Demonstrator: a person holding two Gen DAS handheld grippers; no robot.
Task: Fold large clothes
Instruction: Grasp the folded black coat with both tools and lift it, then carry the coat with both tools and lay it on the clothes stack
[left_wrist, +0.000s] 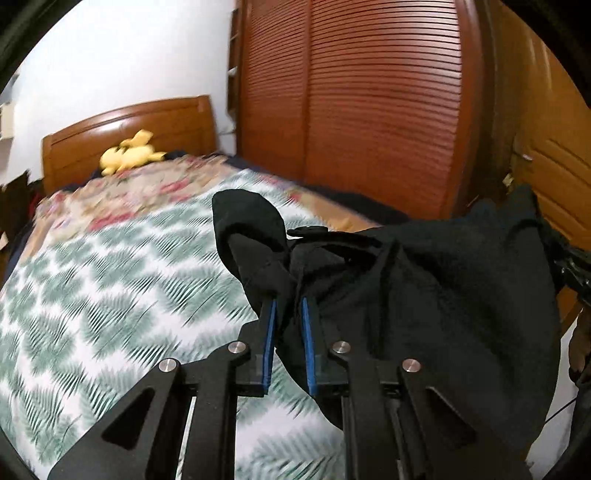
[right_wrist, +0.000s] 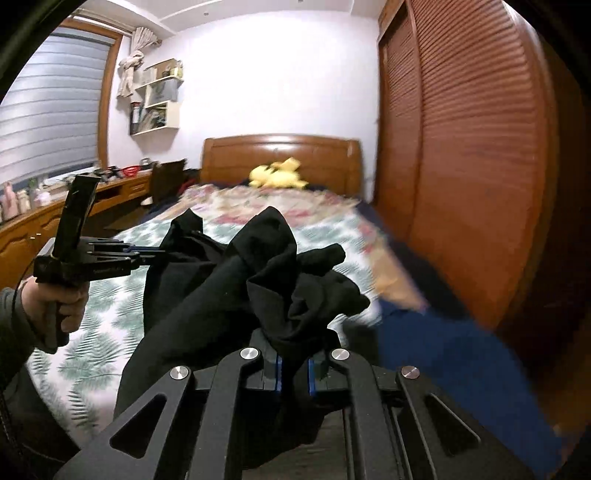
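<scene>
Left gripper (left_wrist: 288, 280) and right gripper (right_wrist: 294, 354) each clamp the black garment (left_wrist: 443, 280), bunched mid-frame above the bed (left_wrist: 92, 295).
Judged risk: the small, crumpled pinches may slip, dropping the cloth in a heap.

light: soft, even indoor | blur: bedspread (left_wrist: 110, 277) smeared | edges: fisheye-bent, dark corners

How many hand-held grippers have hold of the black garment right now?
2: the left hand-held gripper and the right hand-held gripper each pinch a bunched part of the black fabric garment, held up above the leaf-patterned bedspread.
</scene>
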